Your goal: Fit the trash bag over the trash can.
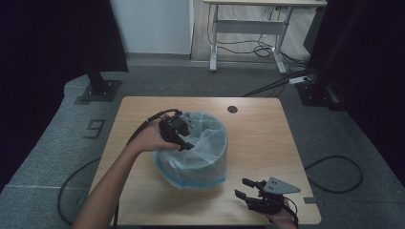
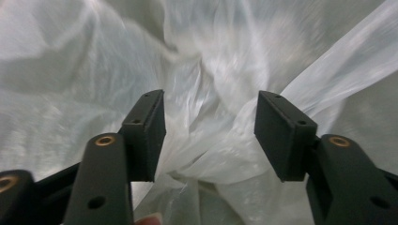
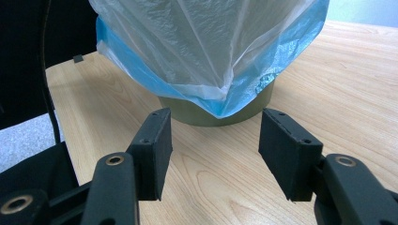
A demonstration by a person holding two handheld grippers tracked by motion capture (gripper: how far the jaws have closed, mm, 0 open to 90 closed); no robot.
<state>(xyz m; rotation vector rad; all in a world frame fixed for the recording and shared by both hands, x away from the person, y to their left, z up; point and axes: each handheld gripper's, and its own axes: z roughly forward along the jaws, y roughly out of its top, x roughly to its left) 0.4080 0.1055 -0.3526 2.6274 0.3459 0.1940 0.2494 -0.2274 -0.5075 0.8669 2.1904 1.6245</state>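
Both grippers are standing with jaws apart and nothing clamped. Left gripper (image 1: 184, 138) is dipping over the near-left rim of the bin liner (image 1: 203, 138), a thin translucent plastic bag draped over a small round waste bin (image 3: 220, 112) at the middle of the wooden table (image 1: 267, 143); in the left gripper view, crumpled film is lying between and beyond its pads without being pinched. Right gripper (image 1: 246, 191) is waiting near the table's front right corner, well apart from the bin, pointing toward it. Judging by its folds, the liner is going to behave as very light, limp and slippery, tearing easily if dragged. A bunched fold near the rim looks like the best place to take hold, since a single layer is likely to slide out.
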